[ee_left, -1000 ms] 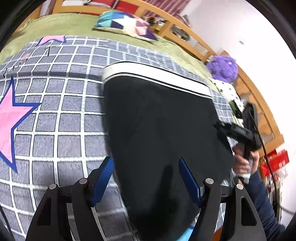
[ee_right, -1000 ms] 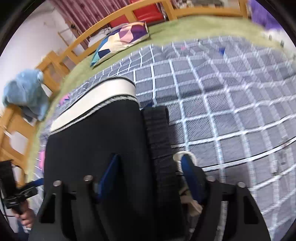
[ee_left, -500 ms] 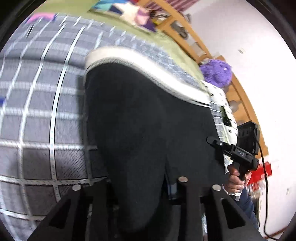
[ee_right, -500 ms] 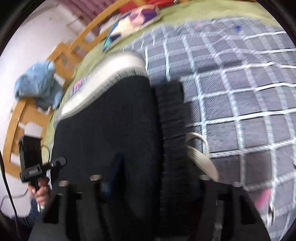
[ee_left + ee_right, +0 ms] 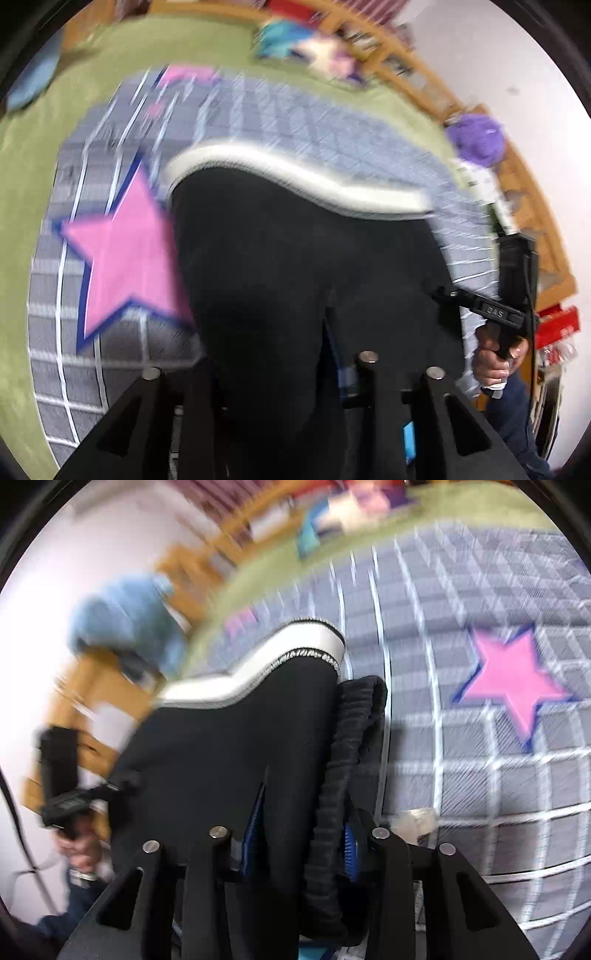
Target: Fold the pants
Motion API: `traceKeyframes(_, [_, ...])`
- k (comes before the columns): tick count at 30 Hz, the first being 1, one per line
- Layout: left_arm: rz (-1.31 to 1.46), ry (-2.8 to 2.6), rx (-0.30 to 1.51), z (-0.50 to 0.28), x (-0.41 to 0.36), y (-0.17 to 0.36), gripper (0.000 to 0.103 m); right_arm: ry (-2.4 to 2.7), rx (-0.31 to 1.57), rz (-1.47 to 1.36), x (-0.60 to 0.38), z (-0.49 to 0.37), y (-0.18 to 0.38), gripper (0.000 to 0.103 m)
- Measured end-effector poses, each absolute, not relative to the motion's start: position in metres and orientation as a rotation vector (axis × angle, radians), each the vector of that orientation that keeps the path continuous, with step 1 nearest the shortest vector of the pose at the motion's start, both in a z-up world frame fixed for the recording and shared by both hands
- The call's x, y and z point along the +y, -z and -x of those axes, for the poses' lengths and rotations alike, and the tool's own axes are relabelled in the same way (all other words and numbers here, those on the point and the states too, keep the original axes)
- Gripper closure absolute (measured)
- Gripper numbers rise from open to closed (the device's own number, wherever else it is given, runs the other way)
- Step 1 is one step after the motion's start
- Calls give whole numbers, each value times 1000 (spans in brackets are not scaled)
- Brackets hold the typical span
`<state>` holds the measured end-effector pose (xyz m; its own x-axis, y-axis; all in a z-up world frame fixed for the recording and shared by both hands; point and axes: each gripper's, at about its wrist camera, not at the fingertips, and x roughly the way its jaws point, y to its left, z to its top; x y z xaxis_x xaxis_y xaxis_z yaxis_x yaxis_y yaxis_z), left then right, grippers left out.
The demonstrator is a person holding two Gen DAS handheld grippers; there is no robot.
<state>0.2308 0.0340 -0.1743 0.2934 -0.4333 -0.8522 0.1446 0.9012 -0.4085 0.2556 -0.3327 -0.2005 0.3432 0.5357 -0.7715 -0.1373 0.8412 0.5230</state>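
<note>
Black pants (image 5: 295,240) with a white band (image 5: 295,166) at the far end lie on a grey checked blanket (image 5: 280,118). My left gripper (image 5: 280,369) holds the near edge bunched between its fingers. Its jaws are opening slightly and its pads are hidden under the cloth. In the right wrist view the pants (image 5: 229,738) rise toward the camera. My right gripper (image 5: 299,834) is shut on them, with the blue pads (image 5: 251,830) pressing the fabric beside the ribbed waistband (image 5: 354,720). A hand (image 5: 495,362) holds the right gripper's handle at the right edge. Both views are blurred.
Pink stars (image 5: 125,258) (image 5: 517,679) are printed on the blanket beside the pants. A patterned pillow (image 5: 306,44) lies on the green bedspread at the back. A wooden bed frame (image 5: 524,192), a purple plush (image 5: 476,138) and a blue cloth (image 5: 125,616) line the bedside.
Both grippers stood open around the pants' near edge, then closed on it. They have since swept sideways with the cloth, and a pink star now lies against the pants.
</note>
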Motion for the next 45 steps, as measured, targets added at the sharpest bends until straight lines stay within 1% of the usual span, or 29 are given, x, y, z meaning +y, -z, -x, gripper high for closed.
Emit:
traceKeyframes(1, [264,354,1259,-230,34,188,57,-417,1153,-324,-325,-256,210,47])
traceKeyframes(2, [250,334,1277,-229,31,194,53,-411,1149,-278,-322,-256,215,41])
traceKeyframes(4, [196,346,1245,-224,25,185,53,-407,1153,-290,-328,-254,208,40])
traceKeyframes(5, [169,347,1232,-221,24,179,53,-374,1149,-286,-331,-250,198,44])
traceKeyframes(6, [148,342,1222,-218,23,174,53,-346,1128,-260,-332,-247,188,46])
traceKeyframes(7, [136,324,1208,-215,24,169,51,-315,1090,-206,-330,-241,172,48])
traceKeyframes(9, [132,285,1191,-209,26,163,49,-312,1010,-148,-323,-230,147,48])
traceKeyframes(11, [142,282,1174,-204,32,159,49,-312,983,-125,-315,-233,138,48])
traceKeyframes(13, [149,279,1161,-200,41,155,48,-291,1024,-76,-300,-242,147,50])
traceKeyframes(14, [162,276,1151,-200,44,152,48,-268,1051,-57,-295,-257,151,54])
traceKeyframes(15, [173,272,1146,-199,50,151,48,-247,1098,-53,-291,-263,166,58])
traceKeyframes(16, [186,263,1135,-198,51,149,46,-234,1122,-64,-292,-264,176,63])
traceKeyframes(17, [196,249,1114,-198,56,146,42,-236,1110,-87,-296,-262,182,70])
traceKeyframes(18, [199,234,1090,-198,60,142,42,-251,1088,-94,-299,-259,183,78])
traceKeyframes(19, [202,222,1072,-196,64,138,42,-271,1077,-101,-298,-260,177,94])
traceKeyframes(22, [217,248,1042,-196,60,132,40,-332,993,-252,-315,-250,146,94])
traceKeyframes(24, [222,288,1031,-191,58,128,40,-296,944,-230,-318,-245,131,94])
traceKeyframes(26, [225,312,1017,-183,55,127,40,-256,949,-188,-320,-243,133,95])
traceKeyframes(28, [216,331,1011,-174,50,127,40,-225,1021,-186,-328,-246,154,94])
traceKeyframes(30, [195,337,1014,-167,45,126,40,-219,1088,-191,-331,-250,176,88])
traceKeyframes(31, [189,340,1014,-163,42,125,40,-215,1089,-194,-334,-247,180,84])
traceKeyframes(32, [188,349,1009,-159,39,124,40,-212,1093,-199,-337,-245,176,81])
traceKeyframes(34, [192,394,985,-150,32,118,40,-196,1088,-217,-341,-238,158,81])
traceKeyframes(36, [173,436,952,-141,14,114,40,-195,1026,-208,-338,-221,132,80])
traceKeyframes(37, [159,451,941,-138,2,113,40,-215,1009,-188,-333,-212,125,77])
traceKeyframes(38, [142,461,936,-136,-9,114,40,-239,1000,-169,-324,-205,116,77])
traceKeyframes(41, [38,468,925,-127,-55,131,40,-351,1025,-98,-295,-188,117,77])
traceKeyframes(43, [-47,434,986,-122,-77,158,40,-368,1082,-10,-283,-185,134,77])
traceKeyframes(45, [-37,435,1075,-117,-81,186,40,-341,1194,76,-276,-184,166,76])
